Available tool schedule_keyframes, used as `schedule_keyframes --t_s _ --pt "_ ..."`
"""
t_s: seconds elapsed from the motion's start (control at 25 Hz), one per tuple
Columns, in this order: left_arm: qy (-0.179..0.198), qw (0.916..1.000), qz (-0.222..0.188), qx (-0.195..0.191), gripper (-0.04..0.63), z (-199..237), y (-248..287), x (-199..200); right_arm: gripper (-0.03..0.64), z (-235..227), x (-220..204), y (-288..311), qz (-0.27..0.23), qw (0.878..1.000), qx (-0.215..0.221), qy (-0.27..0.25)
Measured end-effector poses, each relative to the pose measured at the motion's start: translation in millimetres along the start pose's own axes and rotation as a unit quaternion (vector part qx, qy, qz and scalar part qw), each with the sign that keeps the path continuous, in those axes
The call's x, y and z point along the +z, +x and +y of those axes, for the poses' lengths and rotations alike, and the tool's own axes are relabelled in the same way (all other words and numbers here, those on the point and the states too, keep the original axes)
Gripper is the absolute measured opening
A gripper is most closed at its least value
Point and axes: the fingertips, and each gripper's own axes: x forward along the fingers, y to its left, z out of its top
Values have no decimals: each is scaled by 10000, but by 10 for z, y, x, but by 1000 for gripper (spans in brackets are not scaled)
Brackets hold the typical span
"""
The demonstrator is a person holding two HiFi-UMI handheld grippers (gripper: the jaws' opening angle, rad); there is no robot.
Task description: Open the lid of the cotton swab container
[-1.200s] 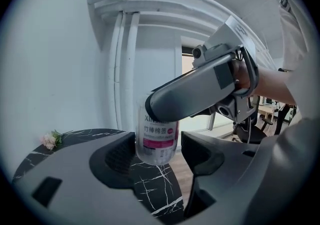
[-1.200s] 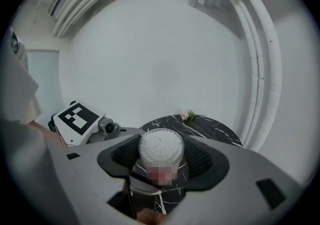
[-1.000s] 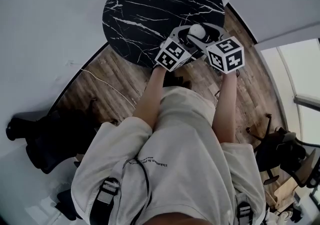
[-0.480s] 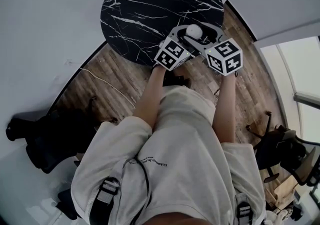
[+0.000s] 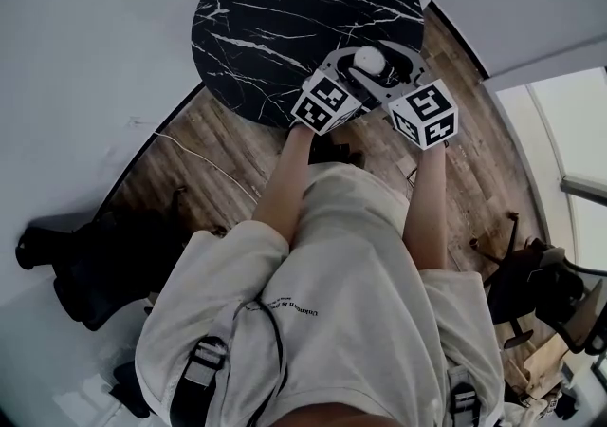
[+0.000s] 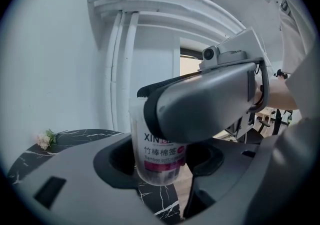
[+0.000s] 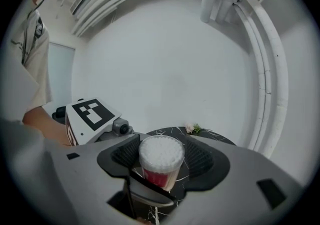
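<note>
Over the last second my right gripper's marker cube [image 5: 424, 114] has dropped a little and turned, while the cotton swab container [image 5: 368, 60] has stayed over the near right part of the round black marble table [image 5: 275, 17].

My left gripper [image 6: 159, 165] is clenched on the container's lower body, with a pad pressed against each side. I cannot tell whether the base touches the table. Its own marker cube [image 5: 325, 102] sits just left of the other one, so there are two cubes and two grippers.

There is one container. It is a clear tub with a white label carrying dark print above a pink band. From above, its mouth is packed with white swab tips, too many to count. What looks like its clear lid [image 7: 150, 191] tilts away below the rim on the near side, so the top stands uncovered.

My right gripper [image 7: 161, 161] is released. Its jaws stand apart on either side of the container's top with a gap at each pad.

One small flower sprig [image 7: 192, 129] lies at the table's far edge.
</note>
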Motion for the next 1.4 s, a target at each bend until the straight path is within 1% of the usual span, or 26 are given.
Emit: schedule_keyframes --t_s 0.2,0.44,0.72,0.96,1.16,1.4 --pt "72 10000 -16 4 267 4 18 24 291 -26 20 -27 -173 9998 -5 14" --pt "32 9999 -103 -46 265 -6 2 42 291 -56 33 -45 -278 9990 21 340" --pt "81 9999 -136 -61 264 -3 -1 37 291 -80 17 -48 -293 9977 78 604" --pt "-58 9997 -237 -70 262 -3 12 22 291 -89 -15 -24 -101 9978 130 646" --pt "-51 9997 -239 -86 262 -10 9 16 291 -98 -23 -33 -119 9965 173 804" --pt "-167 9994 -287 -94 262 -5 8 -12 291 -97 -55 -6 -23 9954 244 927"
